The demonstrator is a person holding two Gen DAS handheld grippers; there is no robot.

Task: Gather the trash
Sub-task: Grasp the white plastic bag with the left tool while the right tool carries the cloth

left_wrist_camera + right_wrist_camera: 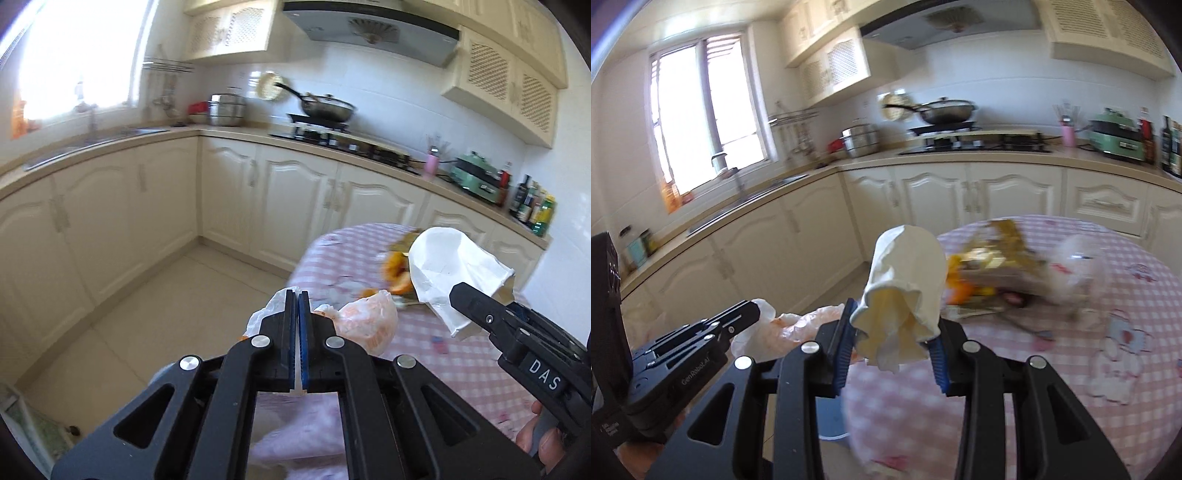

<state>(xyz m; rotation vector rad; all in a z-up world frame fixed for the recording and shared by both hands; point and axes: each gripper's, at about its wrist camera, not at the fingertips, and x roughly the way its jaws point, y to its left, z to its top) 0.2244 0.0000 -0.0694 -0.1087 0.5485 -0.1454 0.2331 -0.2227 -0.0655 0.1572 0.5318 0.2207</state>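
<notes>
My left gripper point(297, 295) is shut on the edge of a thin translucent plastic bag point(369, 323) with orange print, held over the near edge of the round table point(480, 369). The bag also shows in the right wrist view point(798, 325), next to the left gripper point(753, 312). My right gripper point(892, 332) is shut on a crushed white paper cup point(905, 284), mouth toward the camera, held above the table edge. The cup shows in the left wrist view point(450, 273), with the right gripper point(476, 299) beside it. Orange peels point(397, 271) and a gold wrapper point(993, 251) lie on the table.
The table has a pink checked cloth point(1071, 369). Clear crumpled plastic point(1078, 266) lies by the wrapper. Cream cabinets point(295, 199) run along the walls, with a sink point(110, 138), a wok on the stove point(327, 107), a green appliance point(476, 177) and bottles point(532, 206). Tiled floor point(166, 314) lies left of the table.
</notes>
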